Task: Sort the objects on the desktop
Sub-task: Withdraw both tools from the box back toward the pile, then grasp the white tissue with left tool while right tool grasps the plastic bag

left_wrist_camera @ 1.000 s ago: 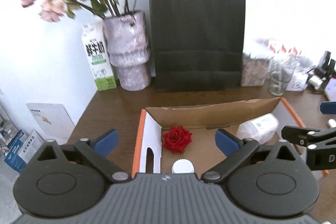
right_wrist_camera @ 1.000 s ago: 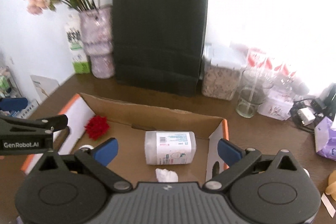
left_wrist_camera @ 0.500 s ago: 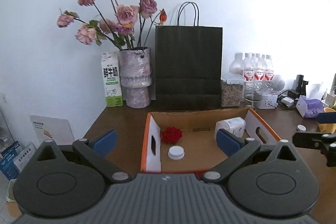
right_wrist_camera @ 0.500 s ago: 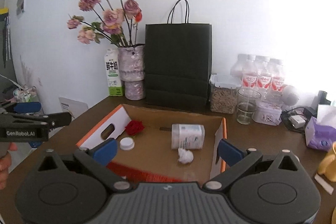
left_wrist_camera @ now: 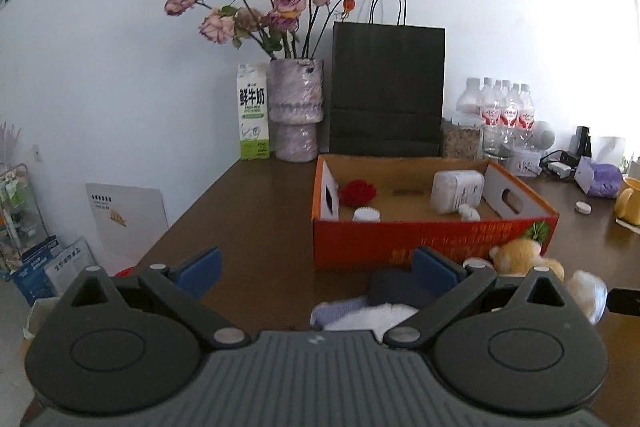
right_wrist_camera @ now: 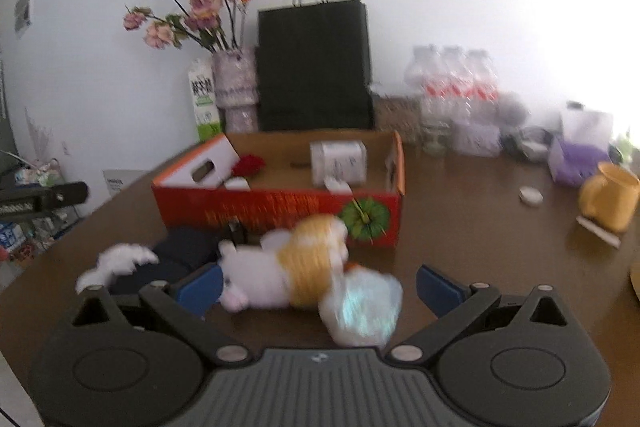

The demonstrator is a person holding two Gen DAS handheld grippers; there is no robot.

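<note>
A red and orange cardboard box (left_wrist_camera: 432,239) (right_wrist_camera: 280,207) stands on the brown desk. It holds a red rose (left_wrist_camera: 357,192), a white cap (left_wrist_camera: 366,214), a white bottle lying down (left_wrist_camera: 457,185) and a small white wad. In front of the box lie a white and yellow plush toy (right_wrist_camera: 296,263) (left_wrist_camera: 520,255), a crumpled shiny white bag (right_wrist_camera: 362,307), dark cloth (right_wrist_camera: 180,251) (left_wrist_camera: 396,287) and white cloth (left_wrist_camera: 360,315). My left gripper (left_wrist_camera: 316,267) is open above the near desk. My right gripper (right_wrist_camera: 320,285) is open around the plush toy and bag.
At the back stand a vase of dried roses (left_wrist_camera: 295,115), a milk carton (left_wrist_camera: 253,111), a black paper bag (left_wrist_camera: 387,87), water bottles (left_wrist_camera: 500,107) and a jar. On the right are a yellow mug (right_wrist_camera: 610,195), a purple tissue pack (right_wrist_camera: 576,159) and a small white cap (right_wrist_camera: 531,195).
Both grippers have pulled back from over the box toward the near edge of the desk. The plush toy, bag and cloths have come into view in front of the box.
</note>
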